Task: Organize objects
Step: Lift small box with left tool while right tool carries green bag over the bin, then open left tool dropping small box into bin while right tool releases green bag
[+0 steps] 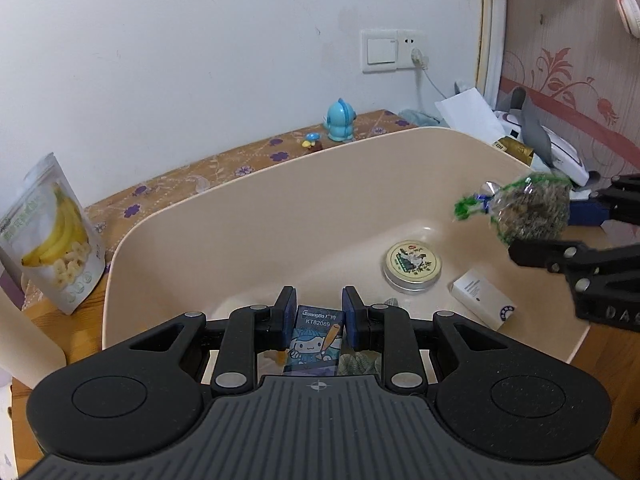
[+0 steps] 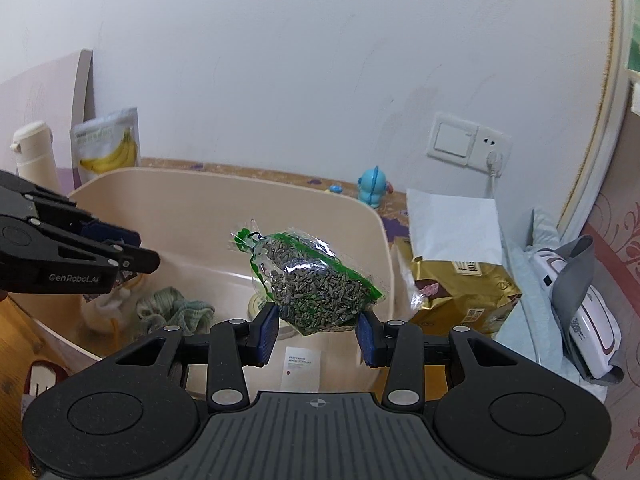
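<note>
Two small items are held above a beige tub, one in each gripper.

Nearest the left wrist camera, a blue cartoon-printed pack (image 1: 316, 338) marked KT82089 is clamped between the narrow-set blue pads of the left gripper (image 1: 319, 318), over the near end of the beige tub (image 1: 248, 204). On the tub floor a round tin (image 1: 413, 266) and a small white box (image 1: 482, 298) are seen, just beside each other. At the right edge, a clear bag of dried herbs (image 1: 530, 212) is pinched by the right gripper (image 1: 552, 236).

From the right wrist camera, the same bag (image 2: 316, 280) is seen gripped at its lower end between the right gripper's (image 2: 318, 332) pads, above the tub (image 2: 200, 204). A green cloth (image 2: 176, 308) lies inside the tub, and the left gripper (image 2: 132, 252) is seen over its left rim. A gold packet (image 2: 460, 292) stands outside, to the right.
</note>
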A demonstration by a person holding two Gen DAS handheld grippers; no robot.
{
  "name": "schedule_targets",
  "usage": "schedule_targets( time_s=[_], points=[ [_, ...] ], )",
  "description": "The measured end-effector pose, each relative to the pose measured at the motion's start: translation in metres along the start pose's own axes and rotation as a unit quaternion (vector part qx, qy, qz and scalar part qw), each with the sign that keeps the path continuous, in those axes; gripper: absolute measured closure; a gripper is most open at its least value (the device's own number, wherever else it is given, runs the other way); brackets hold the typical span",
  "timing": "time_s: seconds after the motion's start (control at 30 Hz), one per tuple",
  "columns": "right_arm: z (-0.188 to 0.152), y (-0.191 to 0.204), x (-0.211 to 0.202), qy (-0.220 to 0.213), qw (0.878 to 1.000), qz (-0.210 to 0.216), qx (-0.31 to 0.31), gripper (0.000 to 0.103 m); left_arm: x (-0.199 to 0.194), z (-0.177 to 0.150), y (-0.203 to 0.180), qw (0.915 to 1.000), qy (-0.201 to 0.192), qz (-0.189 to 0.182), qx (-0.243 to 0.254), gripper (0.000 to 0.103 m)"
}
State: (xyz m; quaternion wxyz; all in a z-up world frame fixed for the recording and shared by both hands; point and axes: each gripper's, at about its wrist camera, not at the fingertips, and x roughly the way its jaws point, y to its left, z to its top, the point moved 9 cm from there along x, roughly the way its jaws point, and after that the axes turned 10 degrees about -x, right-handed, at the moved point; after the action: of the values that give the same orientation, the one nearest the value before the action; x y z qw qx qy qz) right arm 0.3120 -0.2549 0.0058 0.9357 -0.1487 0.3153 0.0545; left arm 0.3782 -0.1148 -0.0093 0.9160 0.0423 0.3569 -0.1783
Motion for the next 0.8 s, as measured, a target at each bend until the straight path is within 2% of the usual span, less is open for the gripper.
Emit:
schedule_targets(
  time_s=[0.23, 0.3, 0.33, 0.4, 0.47, 0.53, 0.57, 0.6, 0.77, 0.8],
  points=[
    [0.0, 0.009, 0.011, 0.018, 1.0, 0.02, -0.012, 0.064, 0.004, 0.0, 0.001, 0.9999, 0.016, 0.003, -0.001, 0.077],
    [0.0, 0.01, 0.011, 0.02, 1.0, 0.018, -0.014, 0.064, 0.003, 0.001, 0.002, 0.9999, 0.015, 0.008, -0.005, 0.073],
    [0.0, 0.011, 0.011, 0.021, 1.0, 0.018, -0.014, 0.062, 0.003, 0.001, 0.002, 0.9998, 0.015, 0.01, -0.005, 0.065],
    [0.0, 0.011, 0.009, 0.02, 1.0, 0.016, -0.012, 0.053, 0.0, 0.001, 0.003, 0.9998, 0.011, 0.014, -0.01, 0.053],
    [0.001, 0.01, 0.007, 0.019, 1.0, 0.014, -0.01, 0.052, -0.003, 0.003, 0.005, 0.9996, 0.007, 0.022, -0.015, 0.038],
    [0.001, 0.009, 0.003, 0.016, 1.0, 0.012, -0.01, 0.039, -0.007, 0.004, 0.007, 0.9995, 0.0, 0.023, -0.022, 0.032],
    [0.002, 0.008, 0.001, 0.013, 1.0, 0.011, -0.009, 0.036, -0.01, 0.005, 0.007, 0.9995, -0.003, 0.022, -0.024, 0.031],
    [0.003, 0.008, -0.002, 0.011, 1.0, 0.009, -0.008, 0.027, -0.013, 0.006, 0.007, 0.9994, -0.007, 0.022, -0.024, 0.03],
    [0.005, 0.009, -0.013, 0.0, 1.0, 0.01, -0.006, 0.021, -0.033, 0.011, 0.008, 0.999, -0.029, 0.029, -0.02, 0.026],
    [0.005, 0.01, -0.016, -0.004, 1.0, 0.011, -0.005, 0.017, -0.036, 0.011, 0.009, 0.9988, -0.033, 0.03, -0.021, 0.026]
  ],
)
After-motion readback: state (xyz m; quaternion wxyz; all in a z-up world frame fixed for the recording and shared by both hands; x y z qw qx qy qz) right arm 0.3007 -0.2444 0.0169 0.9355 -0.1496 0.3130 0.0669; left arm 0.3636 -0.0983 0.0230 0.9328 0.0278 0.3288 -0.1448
